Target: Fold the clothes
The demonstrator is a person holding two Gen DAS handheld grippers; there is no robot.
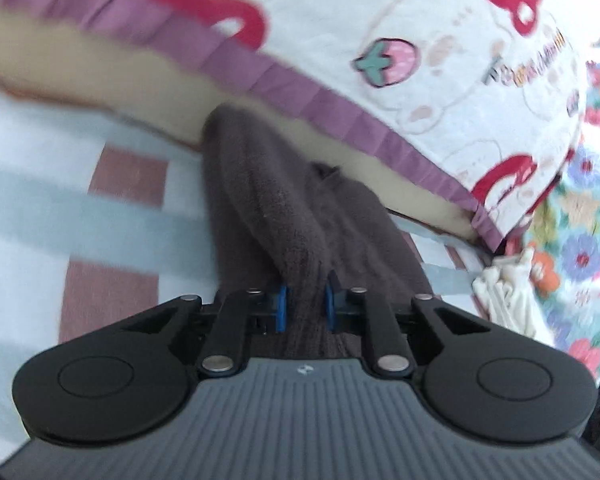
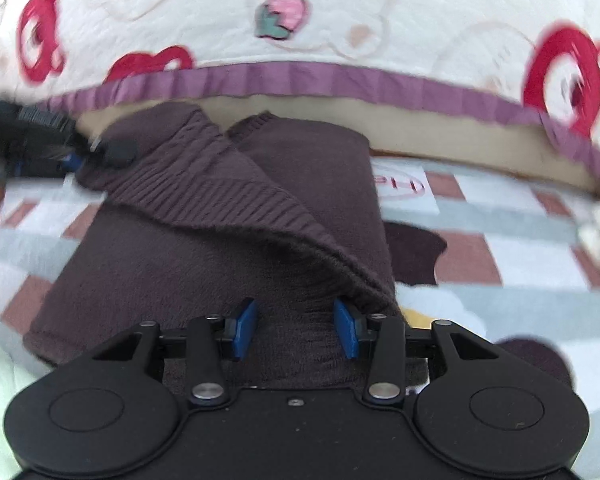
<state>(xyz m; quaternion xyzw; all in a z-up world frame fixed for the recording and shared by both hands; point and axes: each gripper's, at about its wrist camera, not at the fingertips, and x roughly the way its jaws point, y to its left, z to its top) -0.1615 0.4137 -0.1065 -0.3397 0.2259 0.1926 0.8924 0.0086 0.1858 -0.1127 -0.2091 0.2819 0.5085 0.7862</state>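
A dark brown knit sweater point(image 2: 203, 272) lies on a checked sheet point(image 2: 520, 260). Its ribbed hem point(image 2: 227, 200) is lifted into a ridge that runs between my two grippers. My right gripper point(image 2: 295, 328) sits at the near end of that ridge, with a bunch of the knit filling the gap between its blue pads point(image 2: 346, 330). My left gripper point(image 2: 75, 158) holds the far left end of the hem. In the left wrist view the left gripper point(image 1: 306, 304) is shut, its blue pads point(image 1: 281, 308) pinching a narrow fold of the sweater point(image 1: 267, 200), which stretches away from them.
A white quilt point(image 2: 340, 12) with red bears, strawberries and a purple ruffled edge point(image 2: 300, 80) lies bunched just behind the sweater. A floral fabric point(image 1: 580, 240) and a small white item point(image 1: 500, 284) lie at the right in the left wrist view.
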